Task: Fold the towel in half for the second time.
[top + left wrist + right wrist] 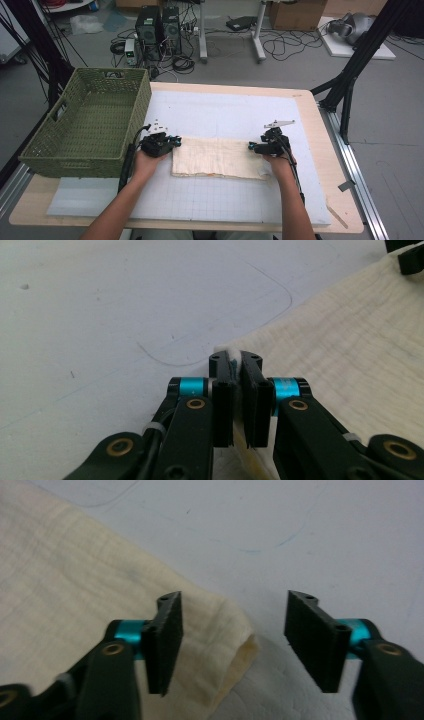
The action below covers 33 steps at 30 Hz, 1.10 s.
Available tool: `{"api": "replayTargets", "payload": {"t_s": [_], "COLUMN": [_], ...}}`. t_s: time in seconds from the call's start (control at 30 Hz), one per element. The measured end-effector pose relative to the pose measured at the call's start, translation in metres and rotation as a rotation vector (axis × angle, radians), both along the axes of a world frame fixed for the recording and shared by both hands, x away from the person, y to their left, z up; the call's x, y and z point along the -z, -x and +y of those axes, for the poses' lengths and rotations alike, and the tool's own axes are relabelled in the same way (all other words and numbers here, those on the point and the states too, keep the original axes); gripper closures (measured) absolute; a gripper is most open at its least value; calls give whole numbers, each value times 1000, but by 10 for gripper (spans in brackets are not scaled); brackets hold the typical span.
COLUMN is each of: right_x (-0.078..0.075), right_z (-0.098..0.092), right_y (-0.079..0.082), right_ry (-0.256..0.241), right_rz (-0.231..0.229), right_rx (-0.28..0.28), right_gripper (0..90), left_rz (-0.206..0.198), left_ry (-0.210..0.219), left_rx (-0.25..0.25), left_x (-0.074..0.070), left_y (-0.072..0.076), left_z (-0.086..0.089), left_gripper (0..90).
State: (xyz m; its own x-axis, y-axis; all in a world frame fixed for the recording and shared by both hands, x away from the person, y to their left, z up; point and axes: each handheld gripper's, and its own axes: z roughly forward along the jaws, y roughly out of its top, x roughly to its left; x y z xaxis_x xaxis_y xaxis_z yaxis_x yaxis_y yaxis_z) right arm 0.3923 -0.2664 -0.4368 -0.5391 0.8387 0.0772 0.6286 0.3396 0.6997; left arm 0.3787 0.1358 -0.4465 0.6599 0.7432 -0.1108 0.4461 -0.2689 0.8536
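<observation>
A folded cream cloth (217, 158) lies flat on the white mat (225, 107). My left gripper (176, 142) is at the cloth's far left corner, and in the left gripper view its jaws are shut on that corner of the cloth (350, 340), with a bit of fabric pinched between them; the gripper (236, 362) rests low on the mat. My right gripper (251, 146) is at the cloth's far right corner. In the right gripper view it (232, 612) stands open, its jaws astride the folded corner of the cloth (75, 580), not touching it.
A green woven basket (65, 147) stands at the table's left, close to my left hand. The white mat extends in front of and behind the cloth. Black frame legs (350, 75) rise beyond the table's right edge. Cables and computers lie on the floor behind.
</observation>
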Motion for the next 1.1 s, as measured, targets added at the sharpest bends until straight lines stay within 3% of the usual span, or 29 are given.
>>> {"api": "replayTargets", "payload": {"t_s": [0.13,0.3,0.33,0.4,0.53,0.6,0.77,1.0,1.1], "right_x": [3,2,1,-1,-9,-9,-15,-23,-22], "right_z": [3,3,3,5,4,3,0,-4,-7], "right_y": [0,1,2,5,11,15,28,51,61], "right_ry": [13,-1,20,49,25,27,-3,-29,-34], "right_rz": [7,14,-1,-41,-127,-134,-171,-218,-227], "right_rx": [-31,-75,-86,-94,-70,-74,-74,-103,-118], "right_gripper": [552,825,845,856,856,855,854,853,852], "left_rz": [-3,-15,-20,-36,-72,-91,-111,-143,-130], "left_ry": [-4,5,7,8,26,52,43,63,52], "left_rx": [-3,-4,-1,-2,-3,-2,17,29,38], "left_x": [1,0,0,-3,-7,-8,-13,-25,-22], "left_y": [1,3,3,5,9,13,23,40,47], "left_z": [1,2,2,2,2,4,5,7,4], "left_gripper": [842,842,841,841,842,840,839,836,835]}}
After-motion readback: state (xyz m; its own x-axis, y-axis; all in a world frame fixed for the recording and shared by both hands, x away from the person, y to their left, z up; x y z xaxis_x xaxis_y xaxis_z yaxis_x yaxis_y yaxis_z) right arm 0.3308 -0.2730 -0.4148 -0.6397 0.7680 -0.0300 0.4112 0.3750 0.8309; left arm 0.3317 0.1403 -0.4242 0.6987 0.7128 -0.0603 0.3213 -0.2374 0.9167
